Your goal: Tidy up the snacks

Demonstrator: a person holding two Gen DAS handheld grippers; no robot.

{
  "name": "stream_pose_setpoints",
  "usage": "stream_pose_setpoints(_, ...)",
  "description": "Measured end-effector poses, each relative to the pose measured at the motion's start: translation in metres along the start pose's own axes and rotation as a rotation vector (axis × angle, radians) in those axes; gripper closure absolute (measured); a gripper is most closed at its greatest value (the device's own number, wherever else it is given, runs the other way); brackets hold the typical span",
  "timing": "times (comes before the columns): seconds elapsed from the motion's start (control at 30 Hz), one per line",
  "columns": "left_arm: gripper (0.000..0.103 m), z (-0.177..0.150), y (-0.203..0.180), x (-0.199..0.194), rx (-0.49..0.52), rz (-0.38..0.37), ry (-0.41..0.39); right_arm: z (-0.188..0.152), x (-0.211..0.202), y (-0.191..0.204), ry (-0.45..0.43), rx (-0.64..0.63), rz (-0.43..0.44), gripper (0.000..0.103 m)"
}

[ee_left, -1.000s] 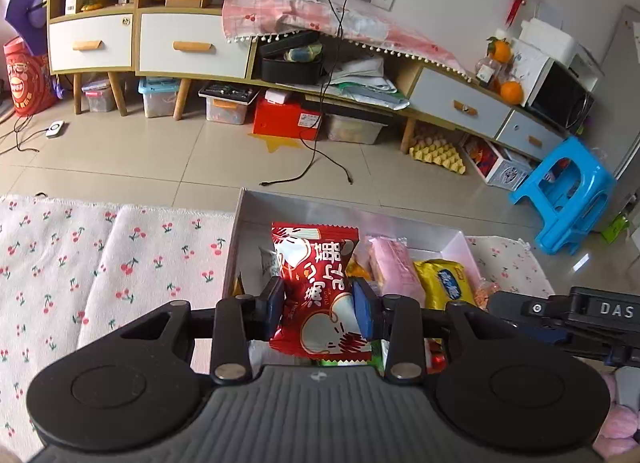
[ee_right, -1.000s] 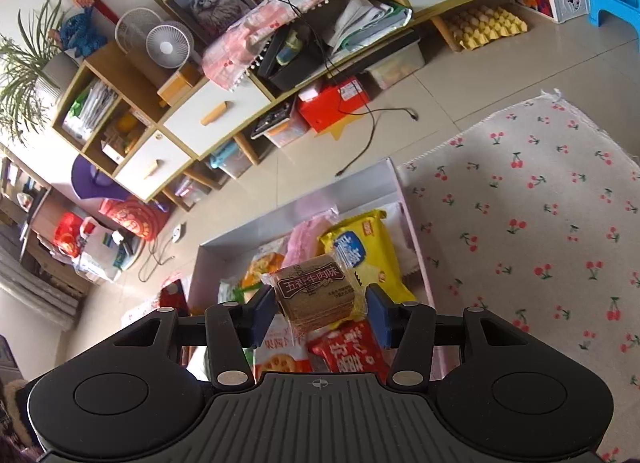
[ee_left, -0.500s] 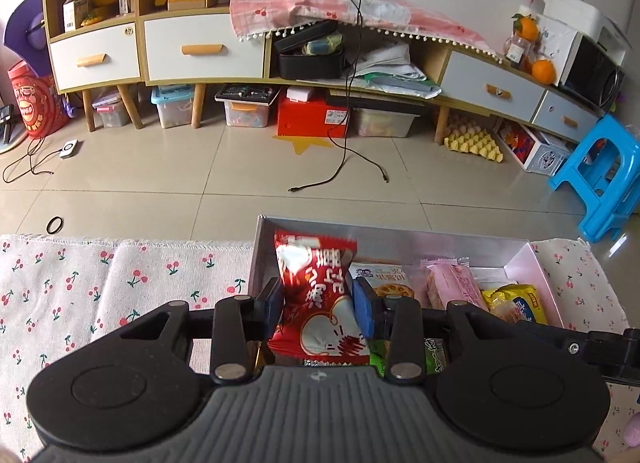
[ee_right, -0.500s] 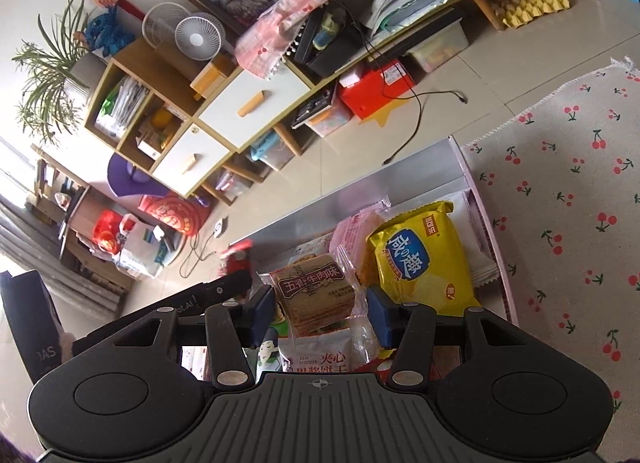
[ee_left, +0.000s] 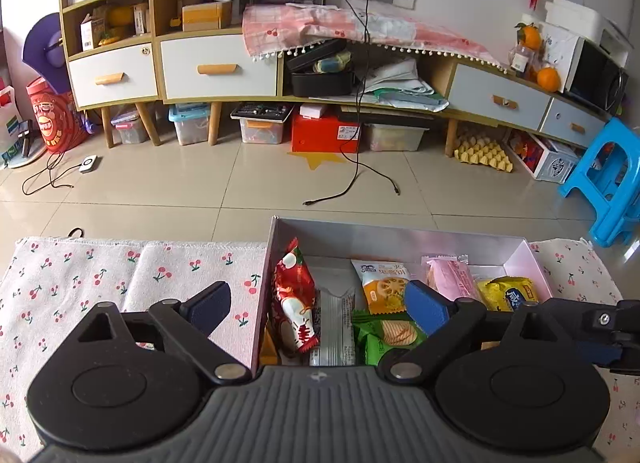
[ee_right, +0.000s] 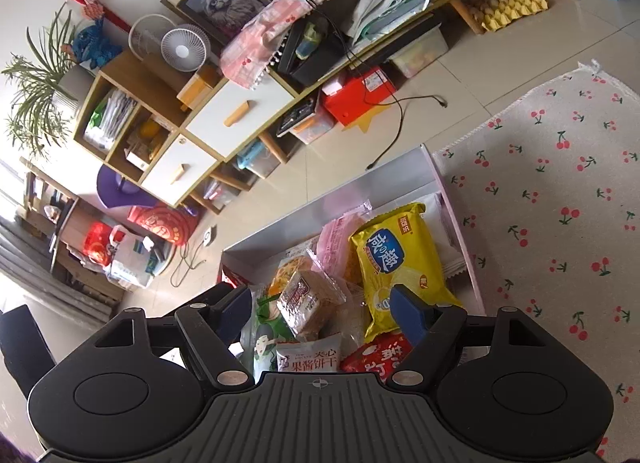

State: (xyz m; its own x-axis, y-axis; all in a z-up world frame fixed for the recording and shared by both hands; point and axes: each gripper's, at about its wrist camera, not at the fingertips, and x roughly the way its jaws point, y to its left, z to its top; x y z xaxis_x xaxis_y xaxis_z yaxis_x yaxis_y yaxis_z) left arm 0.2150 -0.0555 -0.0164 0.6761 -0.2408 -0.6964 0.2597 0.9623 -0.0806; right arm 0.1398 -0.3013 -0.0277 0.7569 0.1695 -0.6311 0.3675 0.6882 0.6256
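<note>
- left wrist view: the left gripper (ee_left: 318, 305) has its jaws opening wide, pads pressing nothing; the red snack packet (ee_left: 294, 301) lies loose between them, against the box (ee_left: 400, 233) wall at nine o'clock.
- only this view shows the green packet (ee_left: 386, 333) at three o'clock.
- right wrist view: the right gripper (ee_right: 322, 309) is opening too; the brown biscuit pack (ee_right: 306, 301) lies free between the pads, on the pile.
- only here is the yellow bag (ee_right: 394, 263), at one o'clock, shown whole, with the cherry cloth (ee_right: 560, 203) at three.
</note>
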Motion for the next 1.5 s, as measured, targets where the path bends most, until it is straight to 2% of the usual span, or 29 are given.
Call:
stream_pose_setpoints(0.13,0.003,-0.007,0.002,-0.016,-0.015,0.004,0.005,-0.002,-0.018,0.007,-0.016,-0.016,-0.032,0.022)
stream_pose_setpoints(0.2,0.001,-0.011,0.002,-0.023,-0.02,0.011,0.01,-0.005,-0.027,0.01,-0.026,-0.03,-0.056,0.012)
stream_pose_setpoints(0.47,0.001,-0.031,0.001,-0.052,-0.048,0.052,0.051,-0.028,-0.061,0.023,-0.035,-0.115,-0.12,0.012)
stream_pose_setpoints(0.73,0.001,-0.054,0.005,-0.082,-0.069,0.062,0.091,-0.06,-0.083,0.028,-0.006,-0.142,-0.148,0.011)
stream_pose_setpoints(0.87,0.001,-0.064,0.008,-0.093,-0.05,0.114,0.124,-0.08,-0.089,0.029,0.031,-0.151,-0.184,0.011)
stream_pose_setpoints(0.97,0.001,-0.073,0.011,-0.103,-0.061,0.123,0.128,-0.097,-0.093,0.033,0.055,-0.177,-0.215,0.011)
stream_pose_setpoints(1.17,0.001,-0.097,0.004,-0.117,-0.01,0.189,0.14,-0.124,-0.103,0.043,0.047,-0.255,-0.242,0.011)
stream_pose_setpoints(1.37,0.001,-0.109,0.003,-0.126,-0.026,0.179,0.142,-0.148,-0.111,0.042,0.023,-0.365,-0.325,0.008)
stream_pose_setpoints(1.5,0.001,-0.118,0.003,-0.13,-0.042,0.17,0.146,-0.156,-0.112,0.035,0.034,-0.375,-0.338,0.008)
